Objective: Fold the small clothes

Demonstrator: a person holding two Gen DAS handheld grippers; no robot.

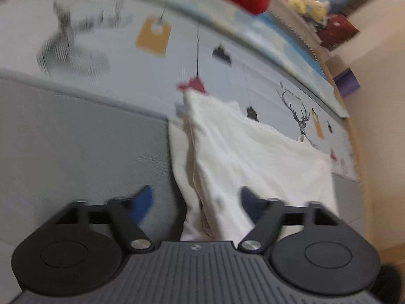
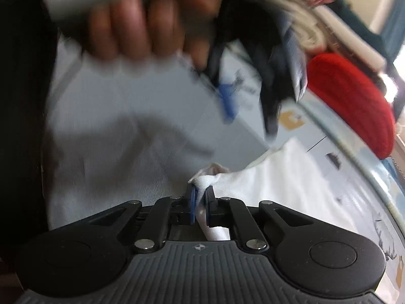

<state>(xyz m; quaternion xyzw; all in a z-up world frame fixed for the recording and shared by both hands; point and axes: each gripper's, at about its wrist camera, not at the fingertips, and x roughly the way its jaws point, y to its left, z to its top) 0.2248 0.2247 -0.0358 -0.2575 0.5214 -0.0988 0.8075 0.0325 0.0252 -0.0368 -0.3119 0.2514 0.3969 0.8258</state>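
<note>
Bare grey mat [image 1: 83, 136] left; red garment [image 2: 354, 106] beyond.

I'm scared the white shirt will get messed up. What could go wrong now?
1. The right gripper pinches only a small bunched corner of the white garment, so it might slip out if pulled.
2. The left gripper is open with the cloth lying loose between its fingers; one-sided pulling could wrinkle it.
3. The red knitted item lies close by and might get dragged.

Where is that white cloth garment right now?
The white cloth garment lies on the deer-print sheet, one corner pinched in the right gripper; the open left gripper hovers at its other edge.
</note>
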